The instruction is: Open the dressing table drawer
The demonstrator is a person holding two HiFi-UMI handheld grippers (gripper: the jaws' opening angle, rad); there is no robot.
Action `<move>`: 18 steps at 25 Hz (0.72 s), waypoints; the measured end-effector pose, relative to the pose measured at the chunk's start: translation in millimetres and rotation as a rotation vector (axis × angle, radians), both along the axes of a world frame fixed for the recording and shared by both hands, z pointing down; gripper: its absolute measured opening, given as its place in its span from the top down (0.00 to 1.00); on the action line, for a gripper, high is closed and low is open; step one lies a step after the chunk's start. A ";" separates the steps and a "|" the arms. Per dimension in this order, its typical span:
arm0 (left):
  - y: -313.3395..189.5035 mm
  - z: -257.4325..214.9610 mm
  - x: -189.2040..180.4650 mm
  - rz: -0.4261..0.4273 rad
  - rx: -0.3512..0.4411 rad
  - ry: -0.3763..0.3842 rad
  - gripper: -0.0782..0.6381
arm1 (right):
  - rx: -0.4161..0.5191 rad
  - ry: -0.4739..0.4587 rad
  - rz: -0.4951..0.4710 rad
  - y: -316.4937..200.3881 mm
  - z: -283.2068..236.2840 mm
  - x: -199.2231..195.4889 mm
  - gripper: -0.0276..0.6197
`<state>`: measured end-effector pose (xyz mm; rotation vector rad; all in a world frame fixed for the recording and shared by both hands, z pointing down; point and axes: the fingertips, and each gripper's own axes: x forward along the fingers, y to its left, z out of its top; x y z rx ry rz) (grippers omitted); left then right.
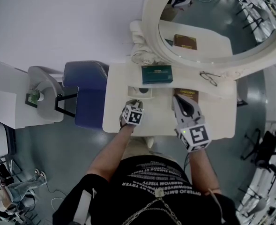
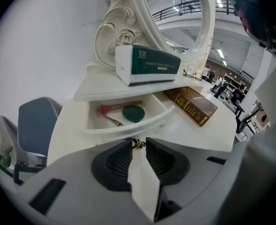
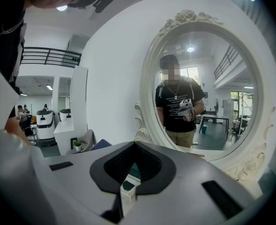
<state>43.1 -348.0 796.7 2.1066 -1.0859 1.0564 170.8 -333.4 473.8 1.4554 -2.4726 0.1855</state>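
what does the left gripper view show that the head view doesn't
Only the left gripper view: a red-handled tool inside the open drawer, and the left gripper closed on the small drawer pull. Only the head view: the right gripper, the glasses and the person's torso. Both: the green box, the brown book and the blue chair.

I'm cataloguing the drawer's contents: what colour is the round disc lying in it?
The round disc is dark green, clearest in the left gripper view.
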 end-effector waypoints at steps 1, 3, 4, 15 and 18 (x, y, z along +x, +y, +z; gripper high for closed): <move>0.4 2.4 1.5 -0.002 -0.002 0.011 0.76 | -0.001 0.000 0.002 0.4 -0.2 0.3 0.95; -1.8 5.6 4.6 -0.004 0.010 0.031 0.76 | -0.002 0.002 0.002 0.9 -0.8 0.3 0.95; -2.6 5.8 5.4 -0.003 0.014 0.035 0.76 | 0.001 0.009 0.001 0.8 -0.1 1.3 0.95; 2.3 -3.5 -2.6 0.016 0.035 0.034 0.76 | 0.009 0.006 0.010 5.6 -0.1 1.6 0.95; 8.9 -8.7 -2.5 0.016 0.037 0.065 0.76 | 0.002 -0.006 0.014 6.6 -1.1 -0.1 0.95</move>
